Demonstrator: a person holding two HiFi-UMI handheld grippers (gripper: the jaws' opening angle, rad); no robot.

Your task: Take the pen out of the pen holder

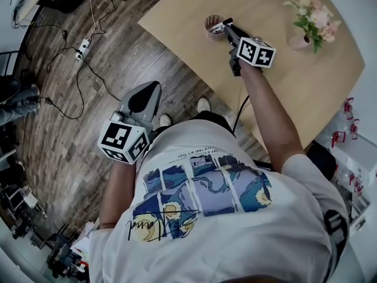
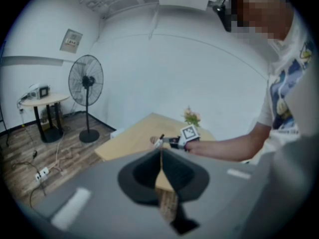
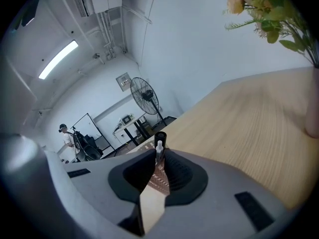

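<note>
A brown perforated pen holder (image 1: 210,27) stands near the far left corner of the wooden table (image 1: 283,87). My right gripper (image 1: 226,27) reaches to its rim and is shut on a white pen with a black cap (image 1: 221,25). In the right gripper view the pen (image 3: 159,142) stands up between the closed jaws of the right gripper (image 3: 159,156), and the holder (image 3: 158,180) shows below them. Whether the pen's lower end is still inside is hidden. My left gripper (image 1: 146,93) hangs shut and empty over the floor, off the table; in its own view the left gripper (image 2: 161,159) faces the table from afar.
A pink vase of flowers (image 1: 312,19) stands at the table's far right. Cables and a power strip (image 1: 83,47) lie on the wood floor to the left. A standing fan (image 2: 85,96) and a small round table (image 2: 42,103) are beyond, and a person (image 3: 65,138) stands far off.
</note>
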